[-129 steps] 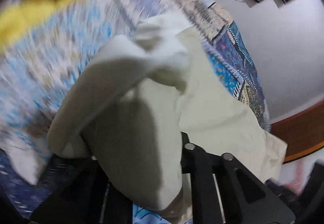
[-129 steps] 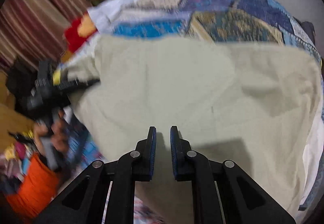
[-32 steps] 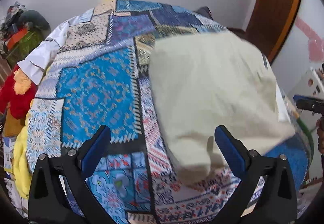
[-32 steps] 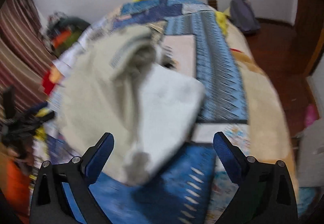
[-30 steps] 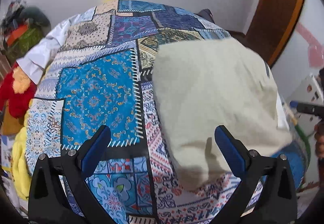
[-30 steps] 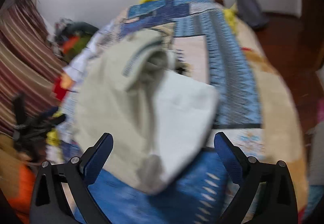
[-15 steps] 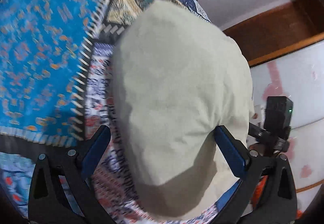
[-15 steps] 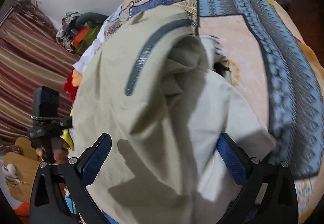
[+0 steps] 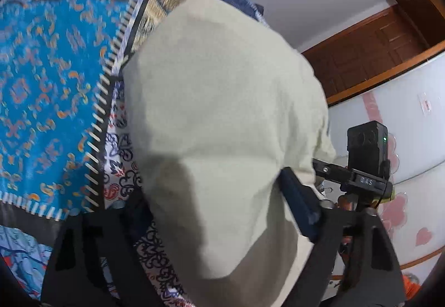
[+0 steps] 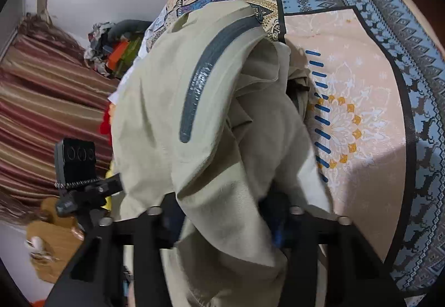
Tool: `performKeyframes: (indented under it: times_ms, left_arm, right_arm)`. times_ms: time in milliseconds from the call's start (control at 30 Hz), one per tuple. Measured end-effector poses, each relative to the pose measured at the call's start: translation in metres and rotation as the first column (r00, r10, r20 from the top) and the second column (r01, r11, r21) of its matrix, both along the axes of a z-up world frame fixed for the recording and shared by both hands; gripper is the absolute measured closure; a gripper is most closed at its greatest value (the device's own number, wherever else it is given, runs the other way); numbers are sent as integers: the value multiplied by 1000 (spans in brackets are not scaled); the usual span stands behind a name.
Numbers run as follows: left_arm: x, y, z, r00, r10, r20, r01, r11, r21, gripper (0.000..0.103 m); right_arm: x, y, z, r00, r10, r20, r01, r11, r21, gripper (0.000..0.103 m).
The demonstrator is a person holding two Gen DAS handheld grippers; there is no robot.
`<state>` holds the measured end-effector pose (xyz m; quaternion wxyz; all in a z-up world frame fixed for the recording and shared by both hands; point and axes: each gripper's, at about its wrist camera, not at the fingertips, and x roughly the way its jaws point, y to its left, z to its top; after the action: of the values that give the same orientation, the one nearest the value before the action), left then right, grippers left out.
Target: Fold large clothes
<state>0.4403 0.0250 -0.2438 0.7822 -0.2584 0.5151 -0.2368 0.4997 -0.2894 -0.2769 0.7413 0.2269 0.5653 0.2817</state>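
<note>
A beige garment (image 9: 222, 98) lies folded on the patchwork bedspread (image 9: 50, 70). My left gripper (image 9: 217, 209) straddles its near end. Its jaws are closing with the flat cloth between them, and the blue right pad (image 9: 297, 204) is at the cloth's edge. In the right wrist view the same garment (image 10: 155, 112) shows a grey zip strip (image 10: 197, 84) and rumpled folds. My right gripper (image 10: 222, 223) is closing on a bunched fold at the near edge. The cloth drapes over both of its fingers and hides most of the pads.
The bedspread (image 10: 361, 112) stretches away to the right of the garment. The other unit's camera block (image 9: 367, 148) is close on the right. A wooden door (image 9: 375, 43), a striped curtain (image 10: 41, 98) and a clothes pile (image 10: 116, 37) border the bed.
Both grippers have dropped down onto the garment's near edge. Their jaws, wide open half a second ago, have narrowed around the cloth, the right pair much more.
</note>
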Motion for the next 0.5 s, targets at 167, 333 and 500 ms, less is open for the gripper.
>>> performKeyframes:
  times_ms: [167,333,500]
  left_arm:
    - [-13,-1,45,995,-10,98,8,1000,19,38]
    - [-30,16,97,976,2,216,-11,999,42,41]
    - [-58,56,148,948,34,317,-53,997,52,41]
  right_arm:
    - [-8,15,31,998,22,57,-21,999,-26,77]
    - [-16,39,71,991,47,129,-42,998,-36,79]
    - [-27,68,124,971,73,227,-73,997,-11,79]
